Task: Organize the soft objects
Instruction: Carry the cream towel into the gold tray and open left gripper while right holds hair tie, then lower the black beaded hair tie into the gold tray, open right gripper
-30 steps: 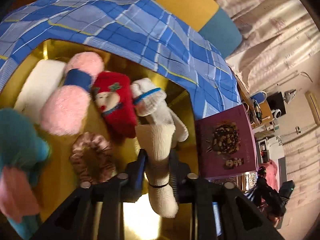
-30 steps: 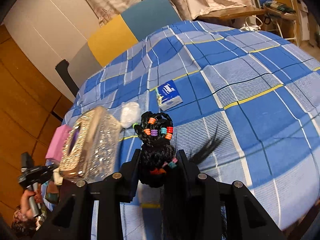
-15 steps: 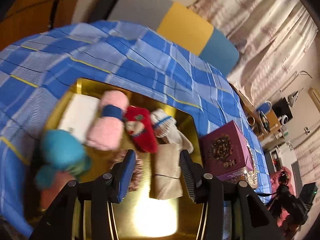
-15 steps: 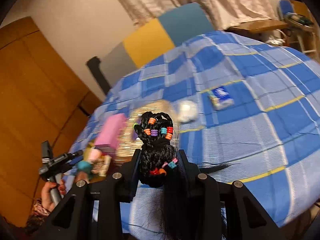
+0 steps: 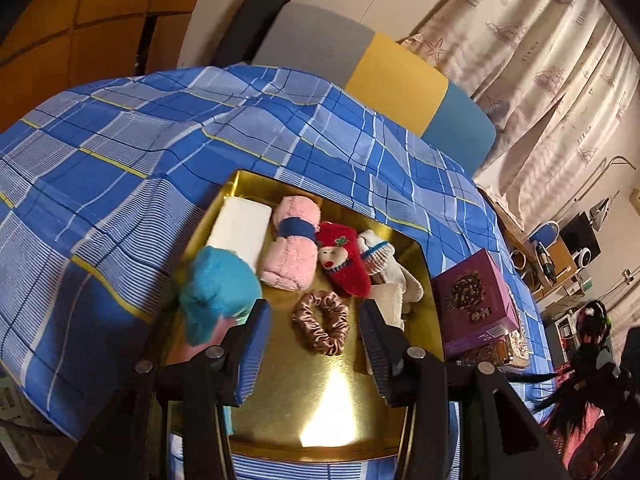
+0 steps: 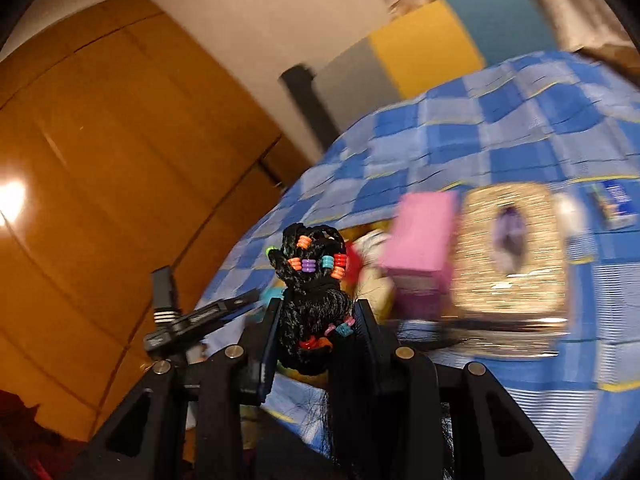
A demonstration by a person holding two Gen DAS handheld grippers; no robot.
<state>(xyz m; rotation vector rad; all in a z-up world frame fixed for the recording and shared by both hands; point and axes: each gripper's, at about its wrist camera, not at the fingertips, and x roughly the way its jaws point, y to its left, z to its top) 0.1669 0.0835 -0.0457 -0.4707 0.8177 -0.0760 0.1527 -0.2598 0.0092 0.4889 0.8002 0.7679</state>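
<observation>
Between the fingers of the right gripper (image 6: 318, 330) sits a black hair bundle with beads (image 6: 314, 280), pinched tight at its thick middle. It looks light, soft and floppy. The left gripper (image 5: 314, 346) hangs open above the gold tray (image 5: 416, 332).

In the gold tray (image 5: 430, 280) lie a white pad (image 5: 240, 228), a pink roll (image 5: 290, 252), a red sock (image 5: 344, 266), a white sock (image 5: 390, 276), a satin scrunchie (image 5: 322, 322) and a teal plush (image 5: 218, 292); the black beaded hairpiece (image 6: 314, 292) is upright, clamped
</observation>
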